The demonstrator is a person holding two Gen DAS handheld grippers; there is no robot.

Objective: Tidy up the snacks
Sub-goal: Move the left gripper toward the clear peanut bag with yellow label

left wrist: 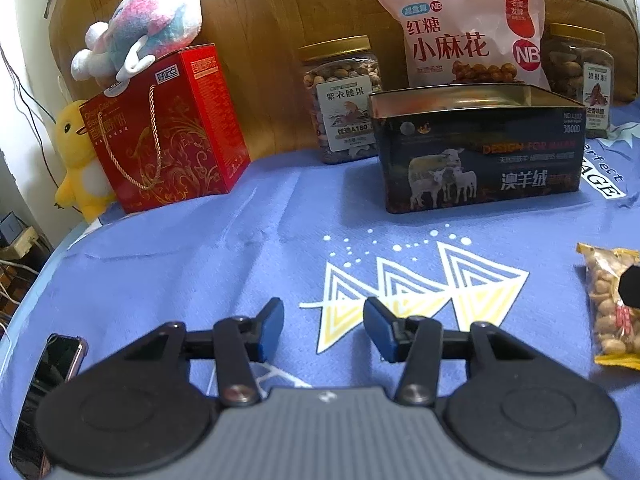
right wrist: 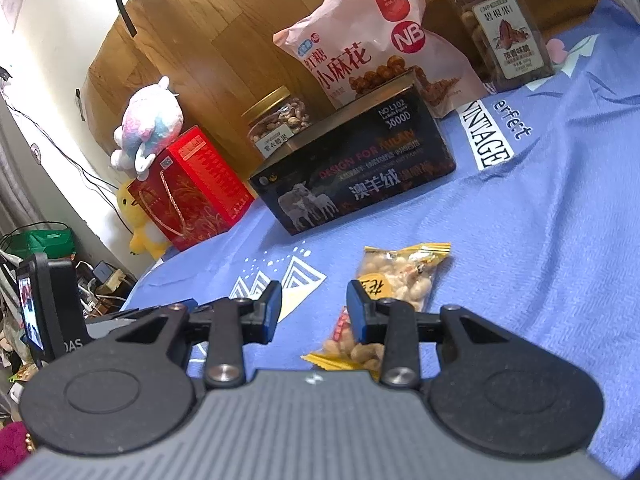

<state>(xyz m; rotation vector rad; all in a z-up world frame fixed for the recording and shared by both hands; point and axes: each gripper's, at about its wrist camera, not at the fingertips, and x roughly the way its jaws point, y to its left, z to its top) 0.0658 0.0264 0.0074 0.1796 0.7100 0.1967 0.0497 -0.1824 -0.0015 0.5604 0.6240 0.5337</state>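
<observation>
Blue printed cloth covered the surface (left wrist: pixel 200 264), with the open tin (left wrist: pixel 480 148) standing at the back. We held our left fingers (left wrist: pixel 324 330) partly open and empty over bare cloth, the peanut packet (right wrist: pixel 396 280) well off to their right. Our right fingers (right wrist: pixel 314 310), also parted and empty, were nearer: the packet lay just beyond and under the right-hand one, its long axis running away from us toward the tin.

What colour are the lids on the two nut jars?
Gold on both jars, clearest in the left wrist view.
</observation>
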